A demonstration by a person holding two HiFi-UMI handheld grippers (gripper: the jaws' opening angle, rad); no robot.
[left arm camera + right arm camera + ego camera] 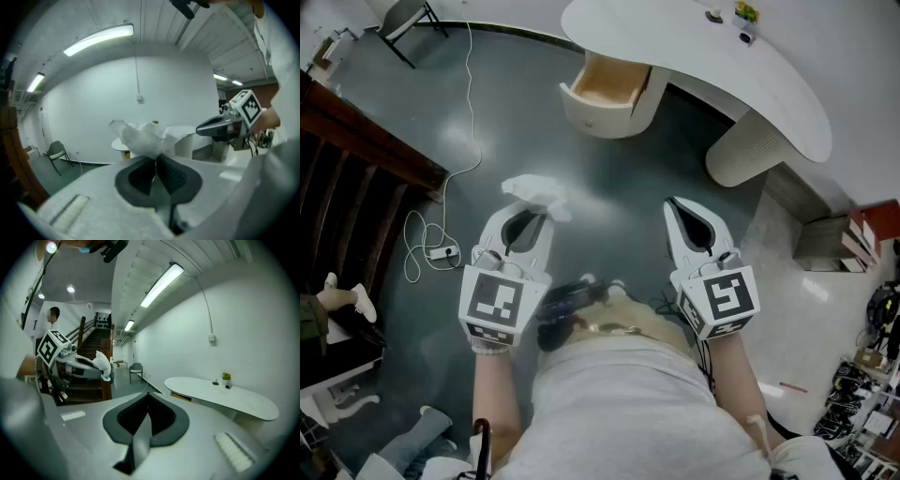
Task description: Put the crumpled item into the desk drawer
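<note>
My left gripper is shut on a crumpled white paper, which sticks out past its tips; the same crumpled paper shows pinched between the dark pads in the left gripper view, and as a white wad in the right gripper view. My right gripper is shut with nothing in it, level with the left one. The open desk drawer hangs under the white curved desk, well ahead of both grippers, and its wooden inside looks bare.
A white cable and a power strip lie on the grey floor at the left. Dark wooden stairs run along the left side. A chair stands at the far left. Small items and a plant sit on the desk. Cardboard boxes are at right.
</note>
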